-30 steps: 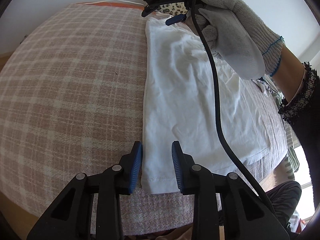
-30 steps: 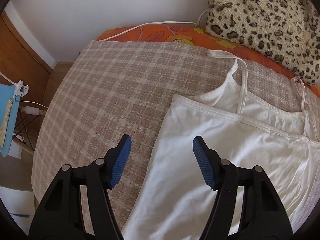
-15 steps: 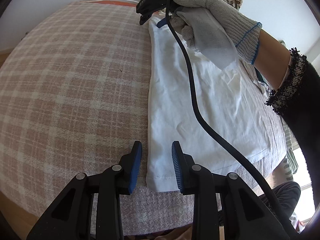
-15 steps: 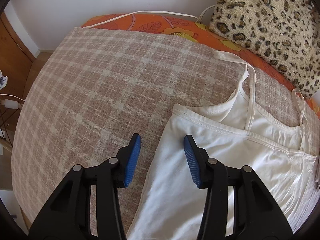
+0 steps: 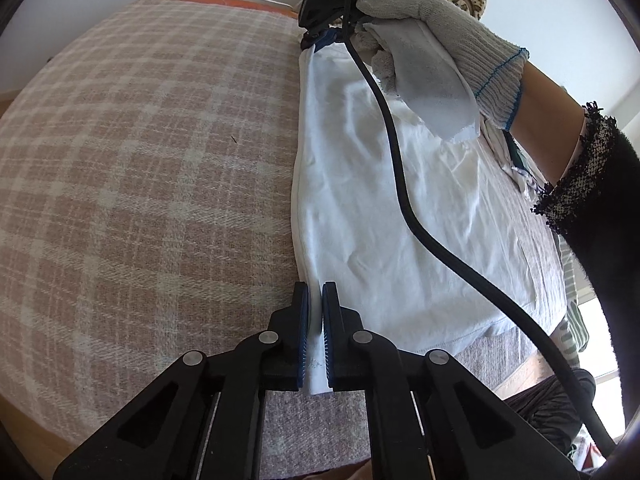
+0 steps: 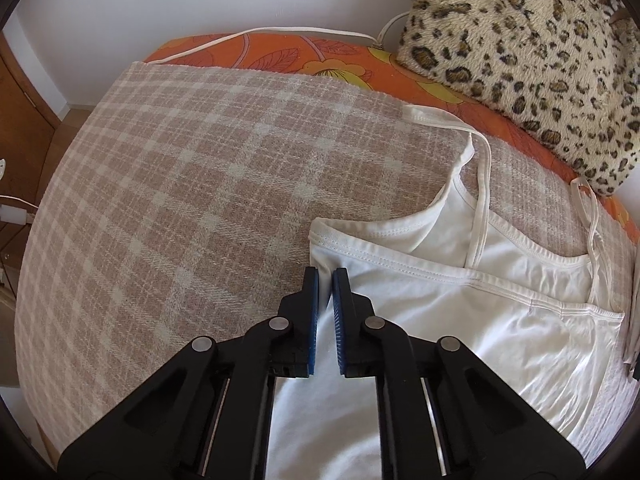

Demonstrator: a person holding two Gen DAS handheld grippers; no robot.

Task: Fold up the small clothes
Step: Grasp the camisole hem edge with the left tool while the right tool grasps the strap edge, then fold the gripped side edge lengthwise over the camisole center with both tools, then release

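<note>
Left wrist view: the left gripper, angled down at six o'clock, pinches the white camisole's hem corner on the plaid blanket. At one o'clock, a gloved hand tilts the right gripper, clamped on the top corner.

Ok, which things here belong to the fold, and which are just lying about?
In the job:
white top
left gripper, shut on its bottom corner
right gripper, shut on its upper side edge

Lying about:
plaid blanket
leopard pillow
orange sheet
white cord
</note>
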